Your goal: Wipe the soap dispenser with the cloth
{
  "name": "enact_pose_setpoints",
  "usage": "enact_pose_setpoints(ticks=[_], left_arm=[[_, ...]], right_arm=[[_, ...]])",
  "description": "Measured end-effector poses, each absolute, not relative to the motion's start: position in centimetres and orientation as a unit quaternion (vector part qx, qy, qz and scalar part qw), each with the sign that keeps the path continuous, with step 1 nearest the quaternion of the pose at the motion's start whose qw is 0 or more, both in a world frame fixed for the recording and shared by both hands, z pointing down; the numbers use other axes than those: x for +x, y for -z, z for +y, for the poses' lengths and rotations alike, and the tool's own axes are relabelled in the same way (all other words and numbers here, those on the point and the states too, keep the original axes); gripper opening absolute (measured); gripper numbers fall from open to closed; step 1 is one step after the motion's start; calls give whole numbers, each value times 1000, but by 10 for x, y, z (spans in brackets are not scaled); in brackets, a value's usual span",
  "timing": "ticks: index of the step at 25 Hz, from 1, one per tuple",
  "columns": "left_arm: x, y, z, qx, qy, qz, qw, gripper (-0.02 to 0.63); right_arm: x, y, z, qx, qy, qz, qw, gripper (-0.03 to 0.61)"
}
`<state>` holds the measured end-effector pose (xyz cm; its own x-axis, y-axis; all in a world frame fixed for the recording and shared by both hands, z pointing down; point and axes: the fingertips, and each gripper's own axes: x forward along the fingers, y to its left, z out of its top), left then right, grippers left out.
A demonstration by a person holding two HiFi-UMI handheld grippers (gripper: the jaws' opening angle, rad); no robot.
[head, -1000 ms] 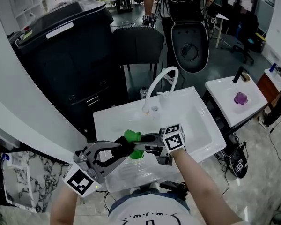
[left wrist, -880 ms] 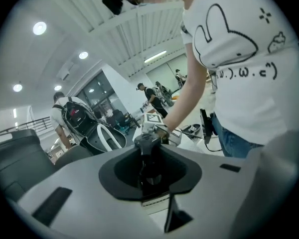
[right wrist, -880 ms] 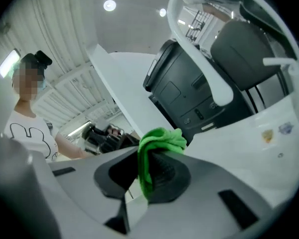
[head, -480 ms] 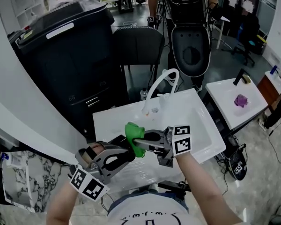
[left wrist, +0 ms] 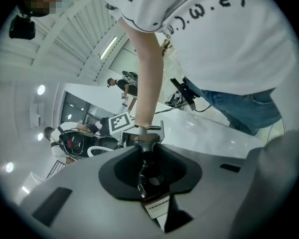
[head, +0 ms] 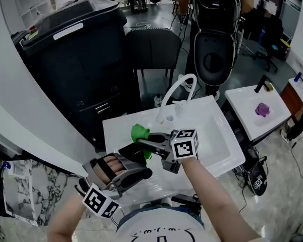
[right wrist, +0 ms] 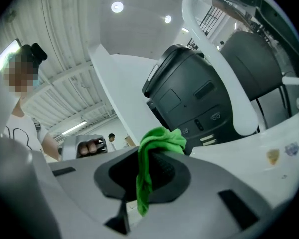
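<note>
Quick note on where I'm at. My left gripper has its jaws pinched narrow on the dispenser, a dark pump bottle. In the left gripper view it sits centre frame and seems to run away from the camera along the jaws, with the pump head at the far end. My right gripper has its jaws clamped on the cloth. It's green, bunched over the tips, with a tail hanging down between them.

The bit that matters is in the head view. Both grippers meet around centre frame, above the left part of the sink. The left one comes in from the lower left pointing up and right, and the right one comes in from the right pointing left. So the cloth sits just above and a touch right of the dispenser, near its pump end. I can't tell if they're touching, it's all dark in there.

My guess is the wipe should run along the bottle's length, so down and left in the frame, towards my left hand. The right does the travelling and the left just holds.
</note>
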<state>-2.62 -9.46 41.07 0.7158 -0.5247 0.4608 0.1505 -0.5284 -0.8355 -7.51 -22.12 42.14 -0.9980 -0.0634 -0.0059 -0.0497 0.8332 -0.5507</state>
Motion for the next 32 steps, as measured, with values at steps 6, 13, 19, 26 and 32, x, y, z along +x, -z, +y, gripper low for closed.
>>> enact_pose_setpoints(ticks=[6, 13, 19, 26, 32], left_arm=[[-33, -419, -98, -781, 378, 105, 486, 96], [-41, -430, -108, -765, 398, 83, 499, 95], [-37, -429, -113, -747, 410, 40, 522, 95], [-36, -425, -107, -727, 413, 7, 549, 97], [-35, -429, -96, -726, 411, 5, 552, 97]], right_arm=[[-79, -432, -237, -73, 288, 955, -10, 48], [-56, -369, -223, -94, 150, 984, 28, 48], [-63, -363, -195, -73, 3, 993, -88, 48], [-65, -385, -177, -24, 13, 989, -148, 48], [-72, -395, -188, -39, 26, 986, -161, 48]])
